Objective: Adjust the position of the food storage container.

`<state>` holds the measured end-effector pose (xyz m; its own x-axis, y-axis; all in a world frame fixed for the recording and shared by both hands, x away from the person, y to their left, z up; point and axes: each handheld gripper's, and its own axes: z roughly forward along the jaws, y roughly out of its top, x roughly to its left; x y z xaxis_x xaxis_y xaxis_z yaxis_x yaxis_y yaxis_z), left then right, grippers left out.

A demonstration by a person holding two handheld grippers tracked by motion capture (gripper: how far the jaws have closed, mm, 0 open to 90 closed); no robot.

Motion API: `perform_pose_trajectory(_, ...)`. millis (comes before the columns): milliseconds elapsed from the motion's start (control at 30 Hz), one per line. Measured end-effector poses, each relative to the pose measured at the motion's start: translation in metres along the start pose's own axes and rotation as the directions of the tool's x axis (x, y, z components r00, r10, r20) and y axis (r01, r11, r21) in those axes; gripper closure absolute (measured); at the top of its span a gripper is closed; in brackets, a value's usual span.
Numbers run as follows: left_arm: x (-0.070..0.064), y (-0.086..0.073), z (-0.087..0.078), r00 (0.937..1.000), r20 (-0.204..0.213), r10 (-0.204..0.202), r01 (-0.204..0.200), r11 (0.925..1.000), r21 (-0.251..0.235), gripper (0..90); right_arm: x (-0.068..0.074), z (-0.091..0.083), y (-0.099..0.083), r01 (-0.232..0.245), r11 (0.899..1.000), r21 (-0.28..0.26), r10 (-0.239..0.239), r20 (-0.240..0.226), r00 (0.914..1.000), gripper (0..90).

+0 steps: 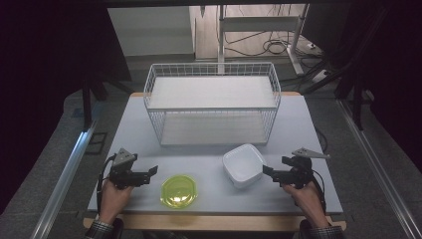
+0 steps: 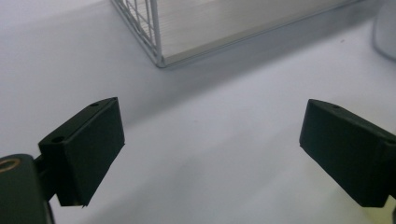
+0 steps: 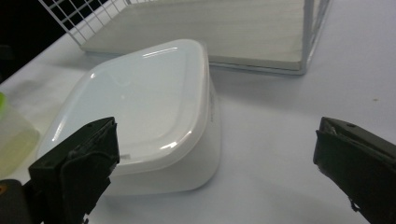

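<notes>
The white wire rack (image 1: 212,102) fills the upper middle of the high view. Both of its shelves are bare, so as I judge it nothing has been put away yet and all the work is ahead of me.

Below it, right of centre, the white square container (image 1: 243,165) sits upside down on the grey table (image 1: 209,199), just in front of the rack's lower shelf. In my right gripper view it takes up the left and centre of the frame, with the rack's corner behind it at the top.

Lower and left of centre in the high view lies the yellow-green dish (image 1: 179,190), well apart from the rack and a little apart from the container.

My right gripper (image 1: 267,172), at the lower right, has its jaws spread wide and grips nothing; they point at the container's right edge, close but not touching. My left gripper (image 1: 153,171), at the lower left, is likewise wide apart and empty, near the dish. I'd say I am at the very start, about to reach in.
</notes>
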<state>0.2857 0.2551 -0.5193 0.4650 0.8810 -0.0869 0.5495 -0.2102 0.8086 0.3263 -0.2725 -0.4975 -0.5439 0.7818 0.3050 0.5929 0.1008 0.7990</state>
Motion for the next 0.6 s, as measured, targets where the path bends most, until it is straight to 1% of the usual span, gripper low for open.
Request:
perform_pose_trajectory(33,-0.0005,0.0015,-0.0007,0.9997,0.014,-0.022,0.022,0.9996,0.018,7.5,-0.0001,0.0005,0.0,-0.004,1.0,-0.001,0.004,-0.011,0.9999,0.2)
perform_pose_trajectory(67,-0.0008,0.0025,-0.0012,0.9989,0.029,-0.036,0.035,0.999,0.027,7.5,-0.0001,0.0003,0.0002,0.004,1.0,-0.002,-0.004,-0.017,0.9999,0.2)
perform_pose_trajectory(100,-0.0016,0.0032,-0.0018,0.9982,0.044,-0.042,0.041,0.9987,0.031,7.4,0.0001,-0.0006,0.0006,0.016,1.0,-0.007,-0.017,-0.019,0.9997,0.3)
perform_pose_trajectory(133,-0.0025,0.0039,-0.002,0.9979,0.052,-0.04,0.038,0.9987,0.035,7.3,0.0006,-0.0017,0.0013,0.023,1.0,-0.012,-0.023,-0.021,0.9995,2.0)
perform_pose_trajectory(233,-0.006,0.0052,-0.0018,0.9985,0.048,-0.026,0.024,0.9986,0.047,6.2,0.0013,-0.0042,0.0029,0.036,0.999,-0.021,-0.036,-0.015,0.9992,6.0)
perform_pose_trajectory(300,-0.0067,0.0056,-0.0013,0.9978,0.06,-0.028,0.025,0.9985,0.049,4.2,0.0019,-0.0041,0.0034,0.043,0.999,-0.019,-0.043,-0.009,0.999,7.7)
perform_pose_trajectory(367,-0.0068,0.0059,-0.0013,0.9961,0.083,-0.028,0.025,0.9988,0.043,3.7,0.0019,-0.0031,0.0031,0.036,0.999,-0.012,-0.037,-0.008,0.9993,9.2)
perform_pose_trajectory(433,-0.0063,0.0062,-0.0028,0.9947,0.098,-0.032,0.03,0.9992,0.027,3.5,0.0018,-0.0016,0.0023,0.033,0.999,-0.006,-0.033,-0.006,0.9994,9.9)
perform_pose_trajectory(500,-0.0063,0.0069,-0.0044,0.9943,0.101,-0.034,0.033,0.9993,0.015,4.0,0.0017,-0.0007,0.0019,0.038,0.999,-0.004,-0.038,-0.001,0.9993,10.4)
perform_pose_trajectory(567,-0.007,0.0075,-0.0064,0.995,0.099,-0.018,0.018,0.9998,0.007,6.6,0.0022,-0.0005,0.0019,0.042,0.999,-0.004,-0.042,0.0,0.9991,11.0)
perform_pose_trajectory(600,-0.0082,0.0083,-0.0082,0.9942,0.107,-0.005,0.005,1.0,0.002,8.5,0.0025,-0.0006,0.0019,0.045,0.999,-0.003,-0.045,0.001,0.999,11.6)
